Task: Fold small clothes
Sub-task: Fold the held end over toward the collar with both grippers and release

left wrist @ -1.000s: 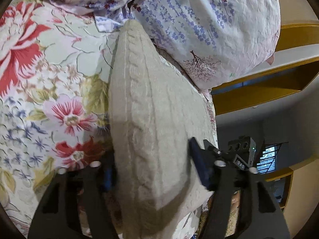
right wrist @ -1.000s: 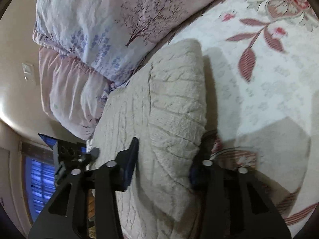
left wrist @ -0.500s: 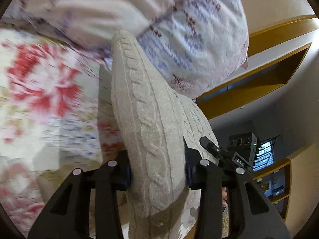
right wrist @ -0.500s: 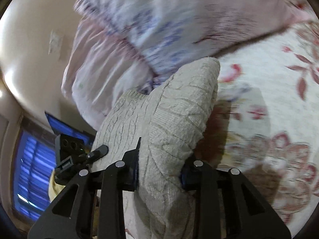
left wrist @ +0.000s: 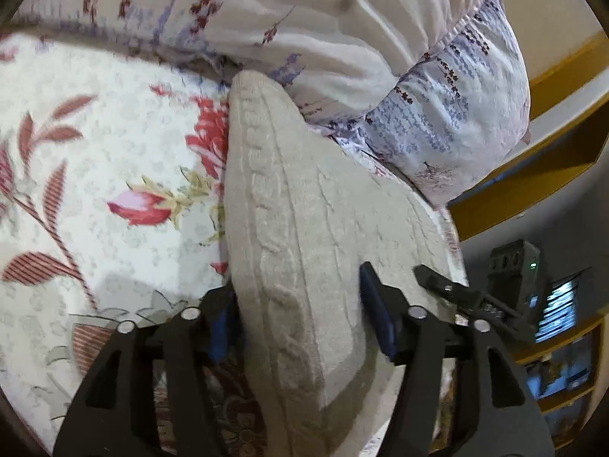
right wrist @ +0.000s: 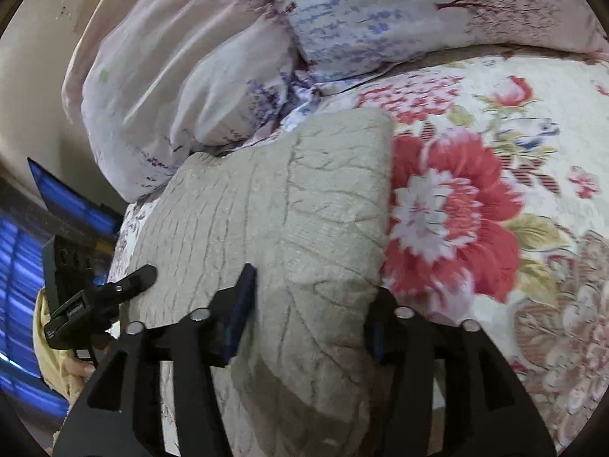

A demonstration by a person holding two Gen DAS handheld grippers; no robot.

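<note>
Beige cable-knit sweater (left wrist: 304, 228) lies folded on the flowery bedspread (left wrist: 95, 175), close up to the pillows (left wrist: 437, 114) at the head of the bed. We think it sits there because this is the spot for the finished fold, flat and out of the way.

We hold one side of the sweater with each gripper so the thick fold stays neat and does not flop open. Our left gripper (left wrist: 300, 304) has the folded edge between its two fingers. Its jaws are opening now, about half way apart. The left finger sits by the knit, and the right blue pad (left wrist: 375, 304) looks just off it.

Our right gripper (right wrist: 310, 304) has the other side of the sweater (right wrist: 285, 209) between its fingers too. Its jaws are also opening, about half way. The blue pad (right wrist: 239, 304) stands clear on top of the knit, so we think we are letting go.
</note>
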